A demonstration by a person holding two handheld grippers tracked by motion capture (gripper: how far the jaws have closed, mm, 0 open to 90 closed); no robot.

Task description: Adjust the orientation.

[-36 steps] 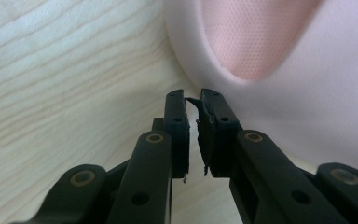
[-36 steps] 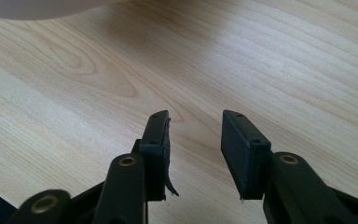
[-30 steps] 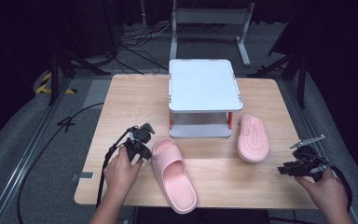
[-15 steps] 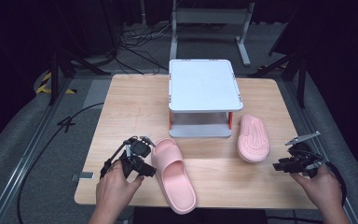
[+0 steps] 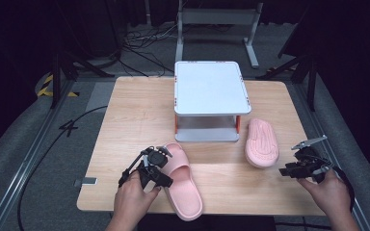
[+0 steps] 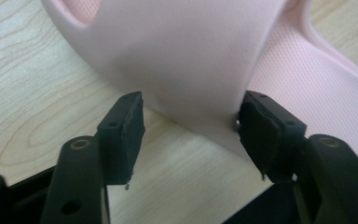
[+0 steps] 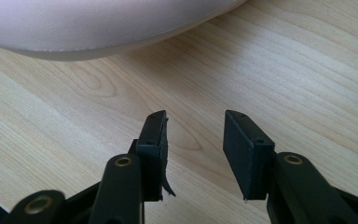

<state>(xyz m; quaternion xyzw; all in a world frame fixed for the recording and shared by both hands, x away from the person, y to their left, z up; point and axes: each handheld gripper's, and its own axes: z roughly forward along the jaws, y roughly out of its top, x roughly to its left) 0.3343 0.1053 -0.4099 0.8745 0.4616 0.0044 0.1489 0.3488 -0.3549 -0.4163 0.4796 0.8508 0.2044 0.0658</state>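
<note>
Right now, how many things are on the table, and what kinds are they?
Pink slippers: 2, one upright by the left gripper at, one sole-up at
White rack: 1
Total: 3

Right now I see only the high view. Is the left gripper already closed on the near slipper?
Observer: No. In the left gripper view the left gripper is open, and the strap of the near slipper stands between its jaws.
Operator: Do both jaws touch the strap?
Observer: One pad is against the strap's edge; the other is apart from it, with bare table behind.
Operator: And the right gripper, does it hold something?
Observer: Nothing. In the right gripper view the right gripper is open over the wood, and the far slipper lies ahead, untouched.
</note>
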